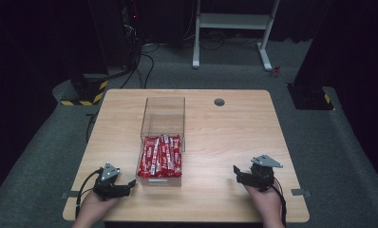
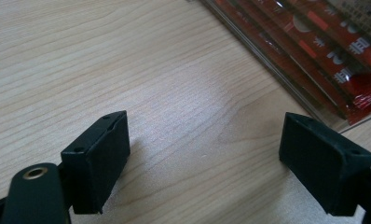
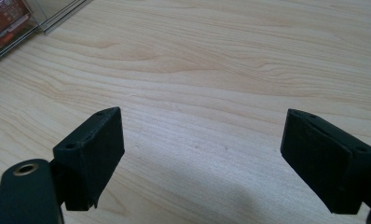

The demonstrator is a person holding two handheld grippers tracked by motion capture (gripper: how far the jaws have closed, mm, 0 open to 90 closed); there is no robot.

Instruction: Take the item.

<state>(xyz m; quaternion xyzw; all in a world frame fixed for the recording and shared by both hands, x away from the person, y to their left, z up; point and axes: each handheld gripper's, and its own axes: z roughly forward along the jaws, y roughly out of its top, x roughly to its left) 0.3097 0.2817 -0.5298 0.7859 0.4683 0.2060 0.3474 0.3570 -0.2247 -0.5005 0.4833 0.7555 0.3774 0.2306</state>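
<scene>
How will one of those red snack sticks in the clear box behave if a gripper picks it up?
Each red snack stick is long and thin, so it probably weighs little and may sag or bend. The glossy wrapper looks slippery, and the sticks lie packed together in the clear box, so neighbours may shift.

A wooden table (image 1: pixel 234 133) stands on grey carpet (image 1: pixel 320 142) in a dark room, a white frame (image 1: pixel 232 21) behind.

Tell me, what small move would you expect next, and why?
Probably the left gripper eases toward the red packets in the clear box. Its jaws stand open and empty on the table, close beside the box, while the right gripper, open too, lies farther off.
</scene>
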